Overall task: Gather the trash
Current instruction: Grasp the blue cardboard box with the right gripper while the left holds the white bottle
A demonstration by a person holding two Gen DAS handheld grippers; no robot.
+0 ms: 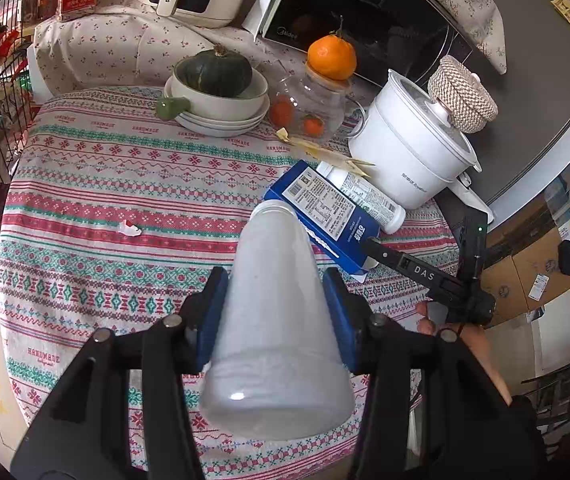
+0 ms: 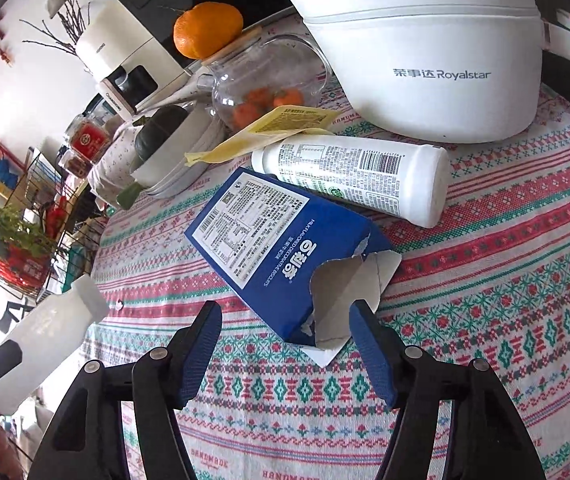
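Your left claw is clamped on a frosted white plastic bottle, its blue pads pressed against the bottle's two sides, and the bottle hangs clear above the bench with its neck pointing away from you, toward the blue cardboard biscuit box.

That torn blue box is the landmark here. It lies flat on the patterned red-and-green cloth, its ripped flap end nearest you. Your right claw stands partly open with that torn end sitting in the gap between its blue pads; the pads do not press on the card. Whether the tips touch the cloth, you cannot tell from this view.

Just behind the box, touching its far edge, lies a white cylindrical plastic bottle with a printed label, on its side. A yellow paper packet rests beyond that bottle, leaning over its neck end. The white Royalstar electric cooker stands behind the box, near the labelled bottle.
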